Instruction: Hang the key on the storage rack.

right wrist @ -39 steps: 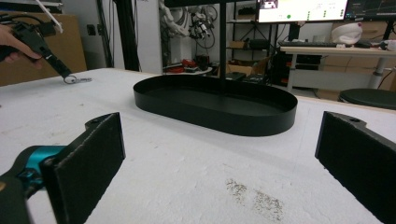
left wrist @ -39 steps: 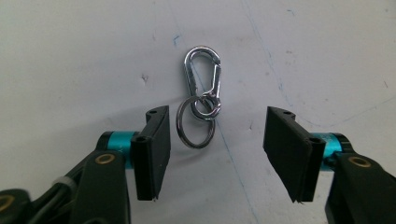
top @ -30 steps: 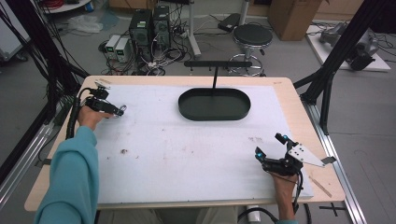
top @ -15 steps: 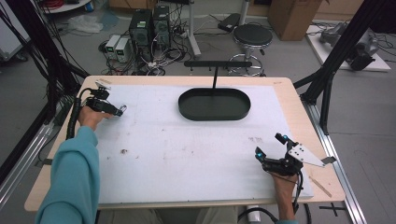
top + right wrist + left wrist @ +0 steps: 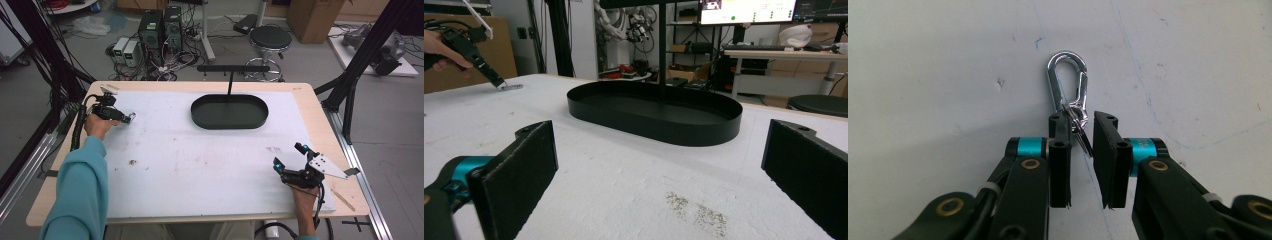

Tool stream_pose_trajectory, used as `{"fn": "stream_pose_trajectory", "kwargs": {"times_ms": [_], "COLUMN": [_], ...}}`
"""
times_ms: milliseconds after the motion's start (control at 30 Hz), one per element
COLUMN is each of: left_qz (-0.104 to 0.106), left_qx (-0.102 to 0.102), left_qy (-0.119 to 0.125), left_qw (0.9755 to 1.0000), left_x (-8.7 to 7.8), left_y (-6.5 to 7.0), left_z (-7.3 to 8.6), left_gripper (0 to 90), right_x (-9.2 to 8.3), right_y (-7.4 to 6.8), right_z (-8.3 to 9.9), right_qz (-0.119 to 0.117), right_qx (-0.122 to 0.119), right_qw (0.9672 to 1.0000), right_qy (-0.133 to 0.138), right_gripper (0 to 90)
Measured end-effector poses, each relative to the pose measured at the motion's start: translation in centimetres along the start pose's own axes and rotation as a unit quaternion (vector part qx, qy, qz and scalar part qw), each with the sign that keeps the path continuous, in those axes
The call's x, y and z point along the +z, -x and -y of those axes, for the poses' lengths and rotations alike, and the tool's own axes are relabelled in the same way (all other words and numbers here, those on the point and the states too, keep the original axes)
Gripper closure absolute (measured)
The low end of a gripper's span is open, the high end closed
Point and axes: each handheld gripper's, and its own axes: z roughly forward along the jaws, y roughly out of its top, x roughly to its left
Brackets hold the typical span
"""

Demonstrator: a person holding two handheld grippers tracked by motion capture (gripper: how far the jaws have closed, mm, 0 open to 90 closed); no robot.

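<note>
A shiny metal carabiner (image 5: 1067, 82) with a small key ring lies flat on the white table mat (image 5: 200, 165) at the far left. My left gripper (image 5: 1082, 122) points down at it. Its jaws have just been closing and stand a narrow gap apart, with the key ring between the pads. I see no firm pinch. In the high view the carabiner (image 5: 129, 118) glints at the tip of the left gripper (image 5: 124, 117). My right gripper (image 5: 289, 155) rests near the front right of the mat, jaws wide open and nothing between them (image 5: 659, 150).
A black oval tray (image 5: 229, 125) sits at the back middle of the mat, with a thin black T-shaped stand (image 5: 230, 70) behind it. In the right gripper view the tray (image 5: 654, 127) lies straight ahead. Black frame posts flank the table.
</note>
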Motion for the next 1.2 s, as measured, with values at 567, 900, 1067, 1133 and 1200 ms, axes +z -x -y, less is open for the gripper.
{"fn": "stream_pose_trajectory", "kwargs": {"times_ms": [567,900,1067,1133,1200], "left_qz": [0.004,-0.004,0.013,0.011,0.022], "left_qx": [-0.029,-0.012,0.002,0.013,0.013], "left_qy": [-0.002,0.002,-0.001,0.004,0.012], "left_qw": [0.9996,0.9999,0.9999,0.9999,0.9996], "left_x": [0.2,0.11,-0.04,-0.28,-0.6], "left_y": [-0.28,0.1,0.36,0.52,0.63], "left_z": [0.01,0.13,0.34,0.43,0.51], "left_gripper": [87.1,88.2,88.4,88.4,88.4], "right_x": [0.01,0.01,0.02,0.02,0.02], "right_y": [0.02,-0.01,-0.02,-0.01,0.0], "right_z": [-0.01,0.0,0.0,0.0,-0.01], "right_qz": [0.001,0.001,0.002,0.002,0.002], "right_qx": [-0.002,0.0,-0.001,-0.002,-0.002], "right_qw": [1.0,1.0,1.0,1.0,1.0], "right_qy": [0.001,0.001,0.001,0.002,0.002], "right_gripper": [0.8,0.8,0.8,0.8,0.8]}}
